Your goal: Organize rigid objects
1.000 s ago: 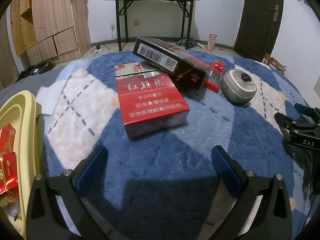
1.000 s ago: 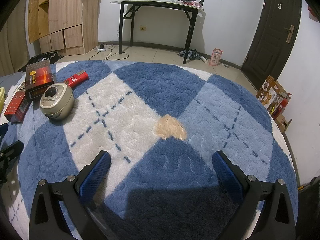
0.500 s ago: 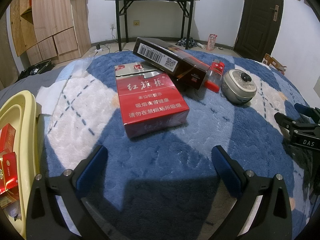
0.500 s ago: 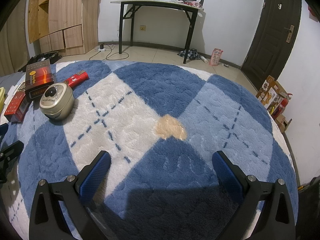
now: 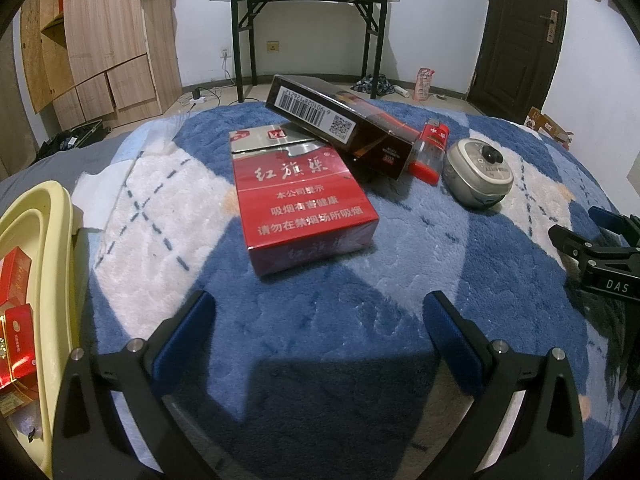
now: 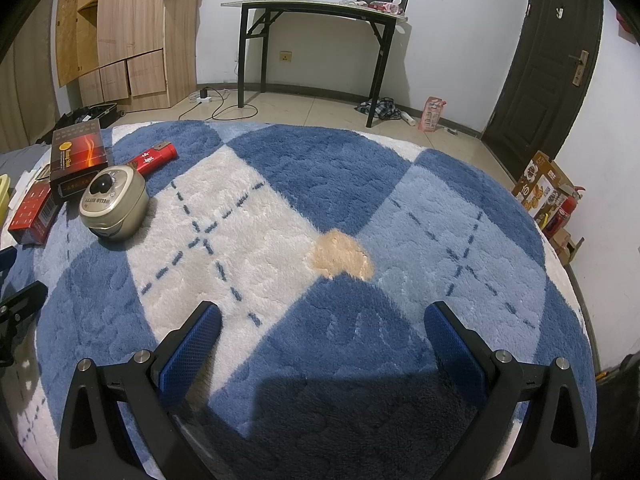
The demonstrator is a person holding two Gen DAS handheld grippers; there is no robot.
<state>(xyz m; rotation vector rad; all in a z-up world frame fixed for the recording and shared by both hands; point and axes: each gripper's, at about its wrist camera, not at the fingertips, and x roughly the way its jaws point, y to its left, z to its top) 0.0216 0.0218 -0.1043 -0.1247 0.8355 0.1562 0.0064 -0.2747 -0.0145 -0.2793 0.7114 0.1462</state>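
A red cigarette pack (image 5: 302, 204) lies flat on the blue-and-white plush blanket, a short way ahead of my open left gripper (image 5: 320, 328). A dark brown box (image 5: 340, 124) leans on the pack's far end. Beside it sit a red lighter (image 5: 430, 150) and a round silver tin (image 5: 480, 174). In the right wrist view the same tin (image 6: 114, 204), red lighter (image 6: 154, 158), dark box (image 6: 76, 164) and red pack (image 6: 32, 214) sit far left. My right gripper (image 6: 320, 336) stands open over bare blanket, with nothing between its fingers.
A pale yellow tray (image 5: 36, 240) holding red packs sits at the blanket's left edge. The right gripper's black frame (image 5: 592, 256) shows at the right of the left wrist view. Beyond the blanket are a black table (image 6: 316, 40), wooden cabinets (image 6: 120, 32) and a dark door (image 6: 548, 64).
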